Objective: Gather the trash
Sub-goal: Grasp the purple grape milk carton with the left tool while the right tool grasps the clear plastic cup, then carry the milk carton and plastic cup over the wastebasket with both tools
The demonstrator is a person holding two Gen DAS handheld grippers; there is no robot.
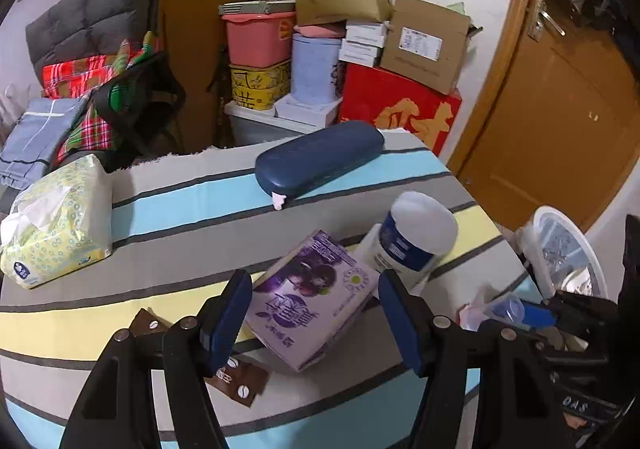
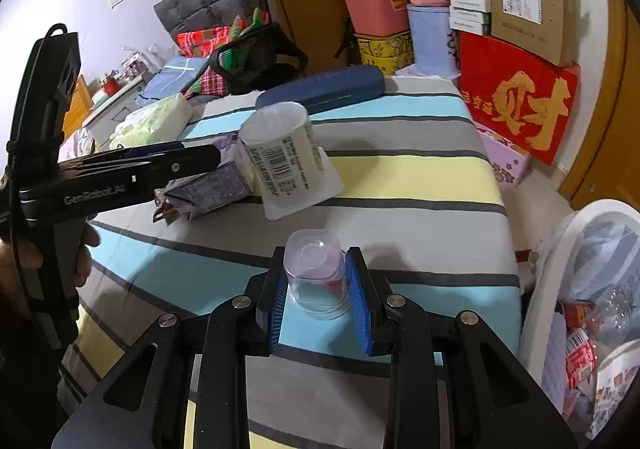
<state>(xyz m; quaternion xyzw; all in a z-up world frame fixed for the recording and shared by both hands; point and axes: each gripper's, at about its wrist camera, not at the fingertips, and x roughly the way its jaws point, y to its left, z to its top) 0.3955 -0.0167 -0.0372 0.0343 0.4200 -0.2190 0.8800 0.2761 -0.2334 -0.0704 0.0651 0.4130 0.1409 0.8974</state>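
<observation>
A purple drink carton [image 1: 316, 301] lies on the striped tablecloth [image 1: 180, 205], and my left gripper [image 1: 313, 277] stands open around it, a blue pad close on each side. Beside the carton a white yogurt tub [image 1: 416, 237] leans upside down. In the right wrist view my right gripper [image 2: 316, 255] is shut on an upturned clear plastic cup [image 2: 314, 277] that stands on the cloth. The same carton [image 2: 208, 189] and tub [image 2: 288, 161] lie farther back there, with my left gripper's fingers [image 2: 200, 161] alongside them.
A white bin [image 2: 540, 289] holding wrappers and a plastic bottle stands past the table's right edge. On the cloth are a blue glasses case [image 1: 320, 161], a tissue pack [image 1: 56, 225] and a brown blister pack [image 1: 240, 385]. Boxes and tubs are stacked behind the table.
</observation>
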